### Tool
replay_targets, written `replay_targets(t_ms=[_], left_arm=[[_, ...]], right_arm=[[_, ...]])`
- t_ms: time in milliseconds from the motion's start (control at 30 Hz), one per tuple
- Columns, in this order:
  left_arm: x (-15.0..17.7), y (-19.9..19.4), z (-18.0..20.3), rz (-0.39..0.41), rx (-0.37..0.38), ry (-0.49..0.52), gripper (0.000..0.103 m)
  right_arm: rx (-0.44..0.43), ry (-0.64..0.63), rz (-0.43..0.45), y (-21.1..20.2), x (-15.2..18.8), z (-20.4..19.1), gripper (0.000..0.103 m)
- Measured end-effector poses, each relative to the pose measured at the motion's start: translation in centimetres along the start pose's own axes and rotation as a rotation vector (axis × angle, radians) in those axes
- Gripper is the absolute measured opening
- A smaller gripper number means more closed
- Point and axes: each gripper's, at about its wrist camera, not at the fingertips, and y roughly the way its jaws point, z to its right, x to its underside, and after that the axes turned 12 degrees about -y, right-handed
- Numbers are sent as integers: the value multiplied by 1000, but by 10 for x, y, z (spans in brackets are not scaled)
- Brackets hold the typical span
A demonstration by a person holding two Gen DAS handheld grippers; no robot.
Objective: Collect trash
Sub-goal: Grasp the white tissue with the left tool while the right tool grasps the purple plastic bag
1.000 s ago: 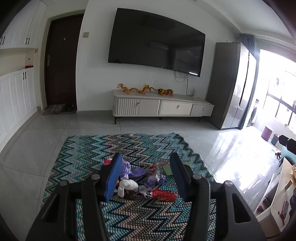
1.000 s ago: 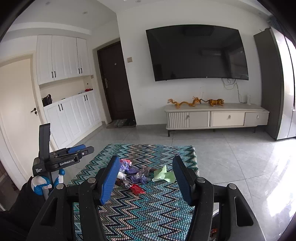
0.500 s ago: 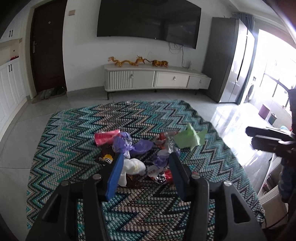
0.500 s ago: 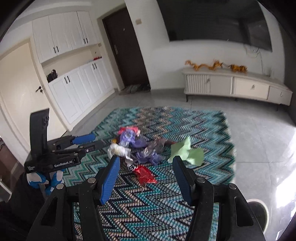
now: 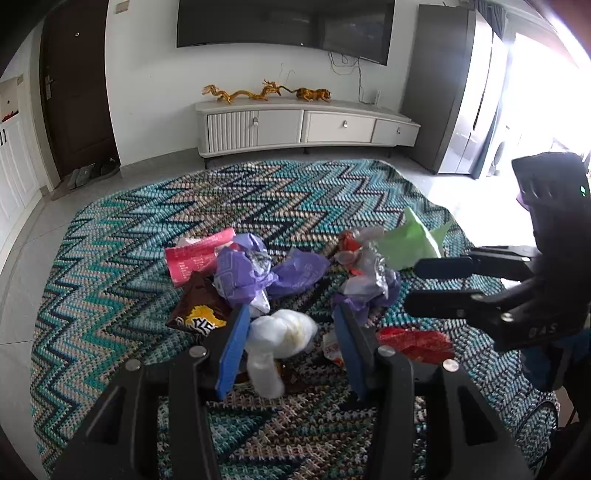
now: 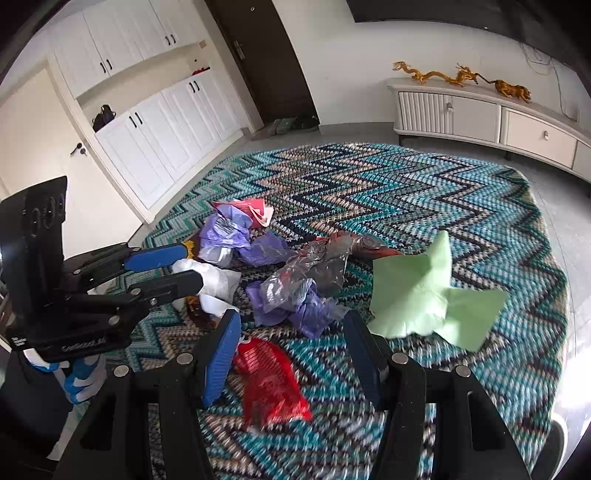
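- Lying in a loose heap mid-rug: the trash pile, wrappers and bags on the zigzag rug (image 5: 110, 258).
- White crumpled bag (image 5: 282, 332) sits between the left gripper (image 5: 291, 350) fingers, not pinched; jaws spread wide, holding nothing.
- Red wrapper (image 6: 271, 384) lies flat on the rug right under the right gripper (image 6: 291, 354); jaws apart, released, nothing held.
- Purple bags (image 5: 240, 273) bunched at pile centre, pink packet (image 5: 199, 254) touching them on the far left side.
- Brown snack bag (image 5: 199, 310) with yellow print just beside the left gripper's blue pad.
- Clear crinkled plastic (image 6: 314, 266) over more purple film, centre of pile in the right view.
- Green paper (image 6: 424, 295) at the pile's right edge, slightly apart, folded up in peaks.
- Each gripper shows in the other's view, low over the pile from opposite sides.
- Beyond the rug: grey tile floor, white TV cabinet (image 5: 306, 125) with gold dragon figures (image 5: 266, 92), wall TV (image 5: 284, 26), dark door (image 5: 77, 85), white cupboards (image 6: 155, 122).
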Motion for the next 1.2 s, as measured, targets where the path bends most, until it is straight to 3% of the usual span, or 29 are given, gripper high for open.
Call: replay_targets(t_ms=[200, 267, 433, 867, 933, 1000, 1200], left_arm=[[13, 11, 2, -40, 2, 21, 45], [16, 13, 3, -49, 11, 26, 38], [22, 13, 1, -63, 19, 6, 34], [42, 2, 7, -71, 19, -25, 26], [46, -1, 5, -73, 24, -36, 25], [52, -6, 6, -72, 35, -43, 25], [65, -13, 7, -82, 58, -65, 25]], right_arm=[[-4, -11, -22, 14, -1, 6, 56], [-6, -14, -27, 19, -3, 9, 56], [-19, -9, -46, 28, -1, 14, 50], [-7, 1, -14, 35, -12, 17, 50], [-2, -7, -12, 35, -14, 16, 52], [-2, -18, -6, 34, -15, 15, 60], [-23, -37, -5, 41, -20, 16, 60]])
